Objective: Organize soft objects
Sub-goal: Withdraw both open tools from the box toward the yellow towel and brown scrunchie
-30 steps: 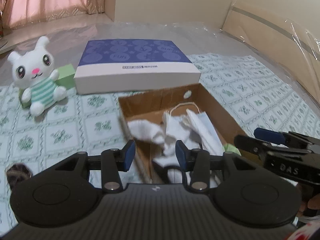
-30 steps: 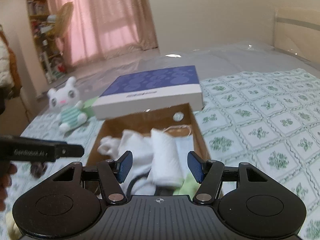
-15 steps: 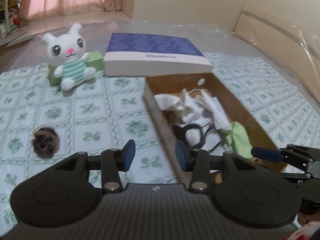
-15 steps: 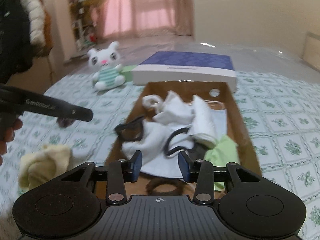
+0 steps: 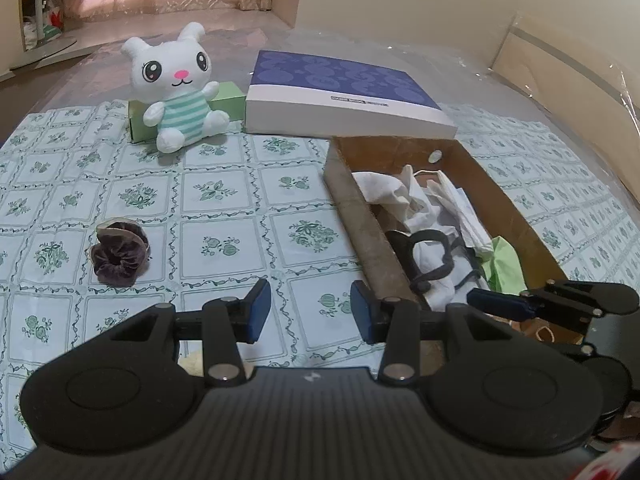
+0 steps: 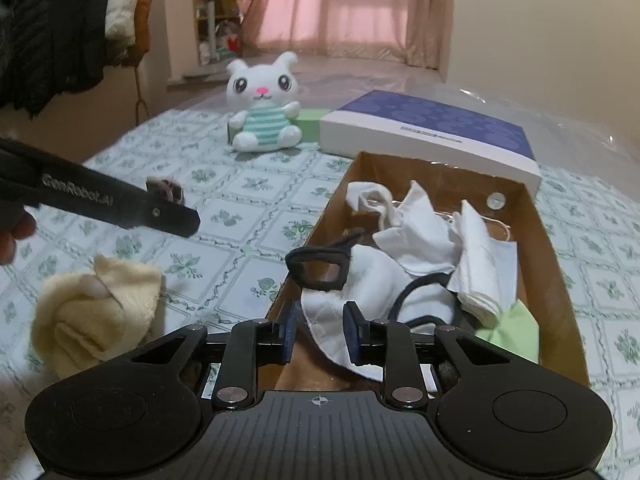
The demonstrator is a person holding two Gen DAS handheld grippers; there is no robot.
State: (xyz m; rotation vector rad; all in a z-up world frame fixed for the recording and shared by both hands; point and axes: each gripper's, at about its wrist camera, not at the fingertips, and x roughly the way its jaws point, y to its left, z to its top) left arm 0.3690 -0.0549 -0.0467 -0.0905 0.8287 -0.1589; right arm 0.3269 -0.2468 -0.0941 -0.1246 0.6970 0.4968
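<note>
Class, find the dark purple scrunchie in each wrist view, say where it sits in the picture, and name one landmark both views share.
Left wrist view: the dark purple scrunchie lies on the patterned cloth at left of centre, well clear of the cardboard box.
Right wrist view: far left, upper middle, partly hidden behind the left gripper's finger.
Shared landmark: the white plush bunny.

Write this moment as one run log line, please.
left gripper: open, empty | right gripper: closing, nothing gripped | cardboard box: holds cloths | scrunchie, yellow cloth: outside
</note>
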